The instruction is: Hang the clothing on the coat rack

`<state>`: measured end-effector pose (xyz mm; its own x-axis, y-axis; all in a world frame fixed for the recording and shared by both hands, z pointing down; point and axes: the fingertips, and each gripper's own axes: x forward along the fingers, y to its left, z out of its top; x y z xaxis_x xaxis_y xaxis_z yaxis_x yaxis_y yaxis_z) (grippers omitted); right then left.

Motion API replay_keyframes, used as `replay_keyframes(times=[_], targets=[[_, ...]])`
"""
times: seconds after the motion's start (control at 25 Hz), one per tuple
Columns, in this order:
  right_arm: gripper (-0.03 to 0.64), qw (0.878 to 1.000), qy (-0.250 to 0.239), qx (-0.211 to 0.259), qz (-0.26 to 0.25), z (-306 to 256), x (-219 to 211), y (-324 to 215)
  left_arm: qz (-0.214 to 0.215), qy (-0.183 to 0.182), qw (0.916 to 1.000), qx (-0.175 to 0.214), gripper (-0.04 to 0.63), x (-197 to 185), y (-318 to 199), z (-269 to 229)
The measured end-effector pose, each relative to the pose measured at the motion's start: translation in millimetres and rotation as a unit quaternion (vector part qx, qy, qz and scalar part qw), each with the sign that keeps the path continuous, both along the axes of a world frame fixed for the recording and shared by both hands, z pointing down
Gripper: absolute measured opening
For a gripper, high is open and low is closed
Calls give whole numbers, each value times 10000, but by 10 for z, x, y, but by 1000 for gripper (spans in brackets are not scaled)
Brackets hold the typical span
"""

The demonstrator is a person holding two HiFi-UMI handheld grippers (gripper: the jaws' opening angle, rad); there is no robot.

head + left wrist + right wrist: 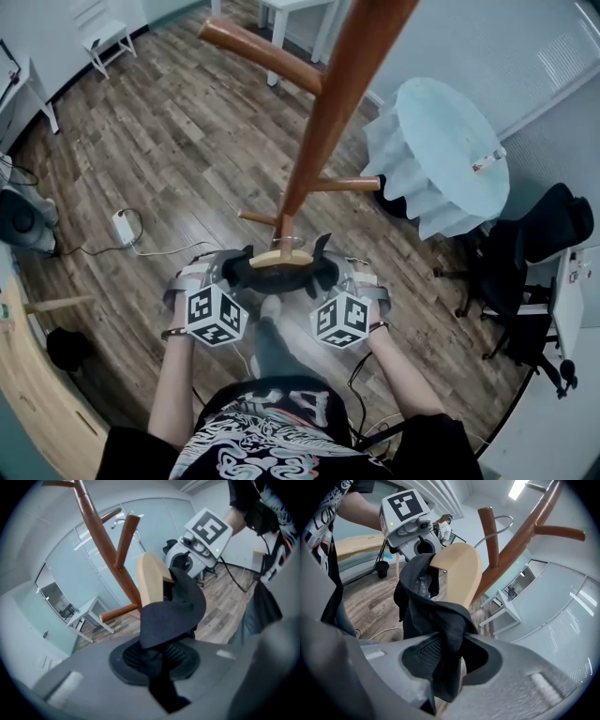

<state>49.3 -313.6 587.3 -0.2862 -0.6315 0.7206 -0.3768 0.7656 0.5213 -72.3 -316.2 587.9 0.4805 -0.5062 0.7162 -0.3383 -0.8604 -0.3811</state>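
— How far along is the hanging, would you say?

— Not done, by my reading. The dark clothing [310, 278] is draped on a wooden hanger [279, 257] and carried between both tools, close against the lower part of the coat rack [323, 122]. The left hand-held gripper [157, 660] is clamped on a fold of the fabric at one shoulder. The right hand-held gripper [445, 660] pinches a thicker bunch of it at the other, with the hanger's wood just behind.

— So what's left?

— Getting the hanger's wire hook [499, 527] settled over a peg and then letting go with both. Whether the hook already rests on anything I cannot tell.

— Do the views disagree?

— They fill each other in. The head view shows the overall layout: hanger centred between the two tools, just beside the pole and below a short low peg [258, 218]. But the hook is tiny there. The right gripper view shows that hook curving up close to an upright peg [489, 531], and both gripper views show the cloth caught in the jaws — something the marker cubes mostly cover from above.
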Motion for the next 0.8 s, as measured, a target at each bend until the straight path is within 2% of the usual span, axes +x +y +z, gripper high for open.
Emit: replay_keyframes(times=[0.32,0.8], targets=[[106,9999,89,-108,-40,154,-35,-118,170,-164,9996,-127,32,-49,-98,280],[105,9993,222,-299,-95,375,-19,-307,172,-296,9987,-385,31,-30,-263,518]])
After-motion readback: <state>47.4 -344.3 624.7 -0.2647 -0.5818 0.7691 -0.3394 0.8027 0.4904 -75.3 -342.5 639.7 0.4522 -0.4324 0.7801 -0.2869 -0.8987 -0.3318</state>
